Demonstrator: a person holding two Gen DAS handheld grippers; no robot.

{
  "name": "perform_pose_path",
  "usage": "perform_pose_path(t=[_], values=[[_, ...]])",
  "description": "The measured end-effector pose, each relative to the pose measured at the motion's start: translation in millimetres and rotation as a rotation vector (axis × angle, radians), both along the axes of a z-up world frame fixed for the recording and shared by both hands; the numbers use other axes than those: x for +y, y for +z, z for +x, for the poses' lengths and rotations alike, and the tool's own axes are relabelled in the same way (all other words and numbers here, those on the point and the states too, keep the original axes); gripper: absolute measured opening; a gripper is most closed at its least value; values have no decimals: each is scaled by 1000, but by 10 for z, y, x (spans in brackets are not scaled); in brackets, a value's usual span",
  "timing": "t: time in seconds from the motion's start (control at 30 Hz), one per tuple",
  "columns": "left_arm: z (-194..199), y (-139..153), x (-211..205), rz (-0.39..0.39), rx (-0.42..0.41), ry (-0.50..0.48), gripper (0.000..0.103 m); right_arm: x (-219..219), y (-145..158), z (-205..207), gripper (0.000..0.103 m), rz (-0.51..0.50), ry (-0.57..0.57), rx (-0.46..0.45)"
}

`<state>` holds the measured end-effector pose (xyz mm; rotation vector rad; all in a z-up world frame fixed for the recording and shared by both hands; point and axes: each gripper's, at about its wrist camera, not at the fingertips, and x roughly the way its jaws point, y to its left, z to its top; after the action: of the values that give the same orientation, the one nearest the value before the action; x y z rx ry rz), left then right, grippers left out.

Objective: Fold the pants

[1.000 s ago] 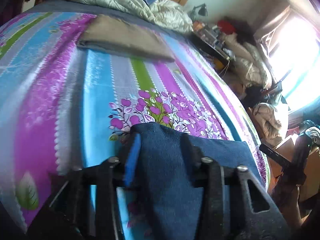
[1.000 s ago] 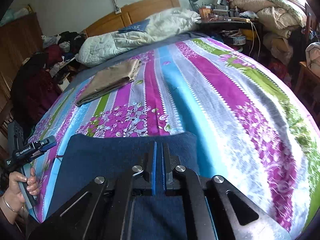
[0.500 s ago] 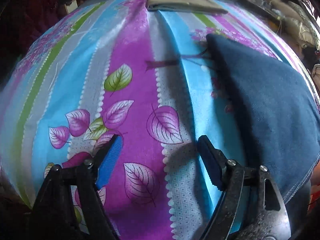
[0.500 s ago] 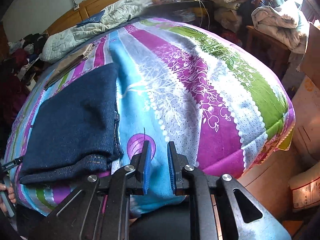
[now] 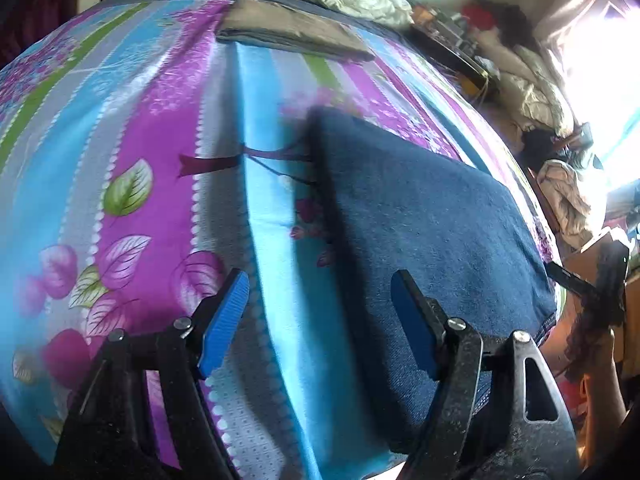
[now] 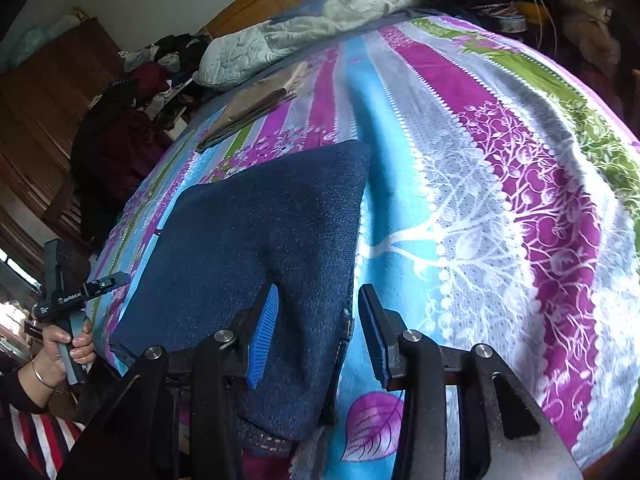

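Folded dark-blue jeans (image 6: 256, 240) lie on the striped floral bedsheet (image 6: 480, 152) — left gripper (image 5: 320, 320) and right gripper (image 6: 316, 330) both spread wide, holding nothing.

One folded blue pants (image 6: 256, 248) on one bed (image 6: 500, 184). One folded tan garment (image 5: 292, 34) farther up. One rumpled quilt (image 6: 304, 36). Two grippers: left gripper (image 5: 316, 324), right gripper (image 6: 316, 332), both with jaws apart.

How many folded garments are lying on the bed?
2: the folded blue pants near the bed's foot, and a folded tan garment farther up, near the quilt. Others may be hidden.
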<state>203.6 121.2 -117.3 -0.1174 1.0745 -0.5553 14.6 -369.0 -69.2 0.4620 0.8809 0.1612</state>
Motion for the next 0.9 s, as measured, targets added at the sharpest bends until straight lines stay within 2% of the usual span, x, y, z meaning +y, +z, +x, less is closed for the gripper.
perform_pose_path(t=[0.03, 0.13, 0.23, 0.3, 0.43, 0.5, 0.6, 0.67, 0.77, 0.9], values=[[37, -43, -58, 15, 4, -18, 74, -30, -40, 66, 48, 13, 11, 8], [142, -190, -195, 41, 54, -57, 74, -105, -254, 248, 65, 38, 31, 76], [174, -209, -269, 39, 79, -78, 75, -161, -338, 277, 69, 94, 94, 68], [135, -155, -277, 3, 101, -106, 75, -191, -369, 279, 72, 174, 143, 58], [204, -160, -382, -57, 146, -158, 73, -57, -473, 458, 72, 227, 212, 39], [127, -140, -485, -73, 162, -215, 74, -16, -525, 571, 72, 264, 219, 18], [79, -146, -653, 5, 108, -285, 78, -14, -582, 691, 72, 333, 203, -16], [164, -192, -632, -11, 113, -270, 78, 61, -566, 745, 71, 323, 225, -19], [255, -181, -542, -120, 160, -227, 77, 129, -559, 677, 70, 329, 275, -26], [170, -219, -664, -73, 105, -259, 76, 190, -584, 693, 66, 314, 243, -32]])
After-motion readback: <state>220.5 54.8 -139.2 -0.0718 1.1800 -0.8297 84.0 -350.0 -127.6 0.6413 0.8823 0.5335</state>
